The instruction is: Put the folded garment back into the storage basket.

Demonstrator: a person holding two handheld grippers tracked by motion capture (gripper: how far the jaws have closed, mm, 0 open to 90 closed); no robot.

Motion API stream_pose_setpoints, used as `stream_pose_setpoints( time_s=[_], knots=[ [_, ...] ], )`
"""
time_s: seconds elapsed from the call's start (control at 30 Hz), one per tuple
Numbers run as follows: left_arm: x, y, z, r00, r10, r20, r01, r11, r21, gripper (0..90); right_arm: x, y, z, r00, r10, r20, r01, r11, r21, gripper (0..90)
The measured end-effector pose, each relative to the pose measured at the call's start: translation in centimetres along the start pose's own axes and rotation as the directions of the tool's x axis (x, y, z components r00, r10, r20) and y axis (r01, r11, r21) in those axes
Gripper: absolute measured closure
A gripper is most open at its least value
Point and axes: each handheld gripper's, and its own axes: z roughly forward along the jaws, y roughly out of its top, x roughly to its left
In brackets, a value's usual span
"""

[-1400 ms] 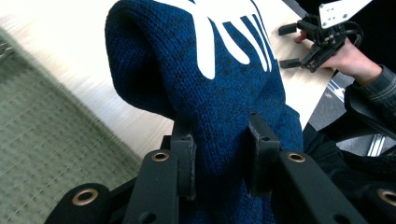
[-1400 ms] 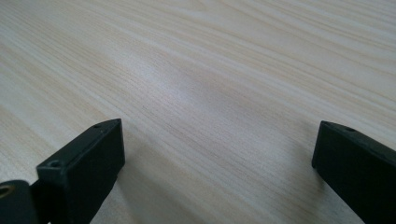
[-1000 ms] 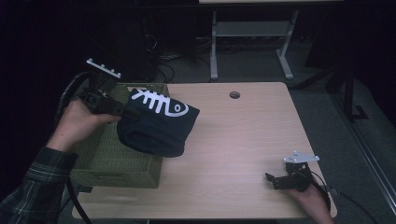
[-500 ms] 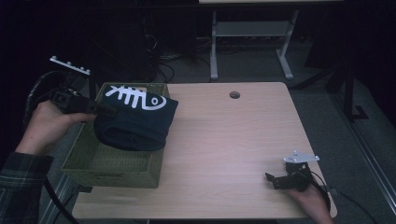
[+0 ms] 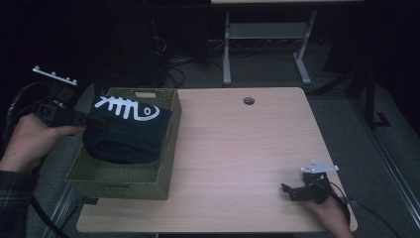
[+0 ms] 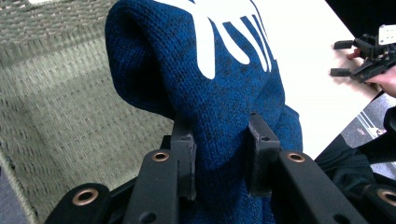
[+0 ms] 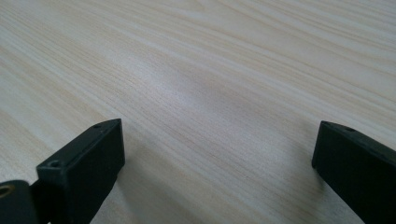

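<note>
Jaws pinch folded navy knit sweater point(image 6: 219, 93), white fishbone print.

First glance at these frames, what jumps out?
A folded dark-blue knit sweater with a white fishbone print, clamped in the left gripper and hanging over the woven green basket at the table's left edge. The right gripper rests open and empty on the pale wood table near its front right corner.
</note>
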Motion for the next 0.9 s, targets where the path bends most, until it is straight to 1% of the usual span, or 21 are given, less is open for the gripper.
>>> stream_pose_setpoints(
  time_s=[0.03,0.13,0.23,0.27,0.3,0.33,0.4,0.43,0.47,0.53,0.57,0.7,0.8,0.9],
  knots=[
    [0.0,0.0,0.0,1.0000,0.000,0.000,0.000,1.0000,0.000,69.6,0.0,0.0,0.0,1.0000,0.000,0.000,0.000,1.000,0.000,1.9],
    [0.7,-0.3,0.5,0.9998,-0.010,-0.015,0.010,0.9997,0.021,69.6,0.0,0.0,0.0,1.0000,0.000,0.001,0.000,1.000,0.000,1.9],
    [1.4,-0.5,1.0,0.9994,-0.027,-0.023,0.028,0.9993,0.027,69.6,0.0,0.0,0.0,1.0000,0.000,0.001,0.000,1.000,-0.001,1.9],
    [1.4,-0.5,1.0,0.9994,-0.027,-0.023,0.028,0.9993,0.027,69.6,0.0,0.0,0.0,1.0000,0.000,0.001,0.000,1.000,-0.001,1.9],
    [1.9,-0.8,1.3,0.9989,-0.039,-0.026,0.039,0.9986,0.035,69.6,0.0,0.0,0.0,1.0000,0.002,0.002,-0.002,1.000,-0.001,1.9],
    [2.2,-0.9,1.4,0.9989,-0.040,-0.025,0.041,0.9983,0.041,69.6,0.0,0.0,0.0,1.0000,0.002,0.002,-0.002,1.000,-0.001,1.9],
    [2.6,-1.2,1.8,0.9981,-0.054,-0.028,0.055,0.9973,0.048,69.6,0.0,0.0,0.0,1.0000,0.002,0.002,-0.002,1.000,-0.002,1.9],
    [2.6,-1.2,1.8,0.9981,-0.054,-0.028,0.055,0.9973,0.048,69.6,0.0,0.0,0.0,1.0000,0.002,0.002,-0.002,1.000,-0.002,1.9],
    [3.1,-1.4,2.3,0.9977,-0.066,-0.018,0.066,0.9965,0.050,69.7,0.0,0.0,0.0,1.0000,0.002,0.002,-0.002,1.000,-0.002,1.9],
    [3.5,-1.6,2.8,0.9972,-0.074,-0.008,0.074,0.9956,0.056,69.6,0.0,0.0,0.0,1.0000,0.002,0.002,-0.002,1.000,-0.002,1.9],
    [3.5,-1.6,2.8,0.9972,-0.074,-0.008,0.074,0.9956,0.056,69.7,0.0,0.0,0.0,1.0000,0.002,0.002,-0.002,1.000,-0.002,1.9],
    [4.0,-1.9,4.0,0.9967,-0.081,0.001,0.081,0.9942,0.071,69.7,0.0,0.0,0.0,1.0000,0.001,0.004,-0.001,1.000,-0.002,1.9],
    [4.2,-2.0,4.4,0.9962,-0.087,0.005,0.086,0.9934,0.076,69.6,0.0,0.0,0.0,1.0000,-0.001,0.004,0.001,1.000,-0.003,1.9],
    [4.8,-2.3,5.0,0.9947,-0.102,0.013,0.101,0.9920,0.076,69.7,0.0,0.0,0.0,1.0000,-0.003,0.004,0.003,1.000,-0.004,1.9]
  ],
)
